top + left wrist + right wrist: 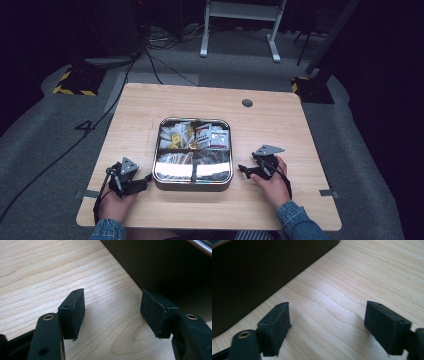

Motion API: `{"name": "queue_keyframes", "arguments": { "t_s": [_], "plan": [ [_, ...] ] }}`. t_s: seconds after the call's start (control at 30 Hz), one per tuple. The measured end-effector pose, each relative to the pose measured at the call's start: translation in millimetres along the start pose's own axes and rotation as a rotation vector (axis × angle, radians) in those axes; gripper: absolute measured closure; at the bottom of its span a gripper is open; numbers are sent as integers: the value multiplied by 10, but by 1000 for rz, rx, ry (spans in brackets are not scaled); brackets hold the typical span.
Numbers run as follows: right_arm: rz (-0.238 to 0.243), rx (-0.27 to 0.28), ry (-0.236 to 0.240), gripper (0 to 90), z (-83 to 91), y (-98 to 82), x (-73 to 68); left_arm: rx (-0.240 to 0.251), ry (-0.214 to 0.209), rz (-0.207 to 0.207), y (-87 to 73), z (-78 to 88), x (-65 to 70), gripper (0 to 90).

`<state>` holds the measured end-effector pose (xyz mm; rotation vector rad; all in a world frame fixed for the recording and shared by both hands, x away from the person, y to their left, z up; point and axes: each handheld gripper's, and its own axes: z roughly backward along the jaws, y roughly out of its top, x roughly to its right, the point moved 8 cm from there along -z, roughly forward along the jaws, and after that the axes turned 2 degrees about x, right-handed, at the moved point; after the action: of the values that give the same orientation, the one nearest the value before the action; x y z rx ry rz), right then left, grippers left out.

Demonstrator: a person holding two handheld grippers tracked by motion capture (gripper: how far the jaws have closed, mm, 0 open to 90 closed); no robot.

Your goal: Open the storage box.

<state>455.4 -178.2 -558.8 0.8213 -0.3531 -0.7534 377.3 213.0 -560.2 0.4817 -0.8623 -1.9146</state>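
Note:
A square metal tin [227, 181] with compartments full of small packets stands in the middle of the wooden table [280, 125]. My left gripper [148, 178] rests on the table just left of the tin's near corner, held by a hand. Its jaws stand open over bare wood [112, 312], with the tin's dark wall [160, 267] close ahead on the right. My right gripper [241, 169] lies just right of the tin, pointing at it. It is open too, with nothing between the pads [327, 322], and the tin's side [254, 272] is at the left.
A small dark round hole [247, 103] sits in the table's far side. Tape tabs [85, 194] mark the near left and right edges. Cables [155, 65] and a white stand [240, 15] lie on the grey floor beyond the table.

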Motion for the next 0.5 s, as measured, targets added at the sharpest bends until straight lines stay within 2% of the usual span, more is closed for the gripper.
{"name": "queue_keyframes", "arguments": {
  "t_s": [0.2,0.33,0.47,0.5],
  "plan": [
    [9,-3,14,182,8,-9,-6,0,0,0,0,0,0,370],
    [-1,-2,2,193,25,-20,13,-2,-4,-1,6,-6,-4,368],
    [-32,-23,-27,216,56,-29,44,-1,-6,1,18,-17,-8,370],
    [-59,-29,-30,218,71,-28,52,0,-3,1,22,-23,-10,372]
  ]
}}
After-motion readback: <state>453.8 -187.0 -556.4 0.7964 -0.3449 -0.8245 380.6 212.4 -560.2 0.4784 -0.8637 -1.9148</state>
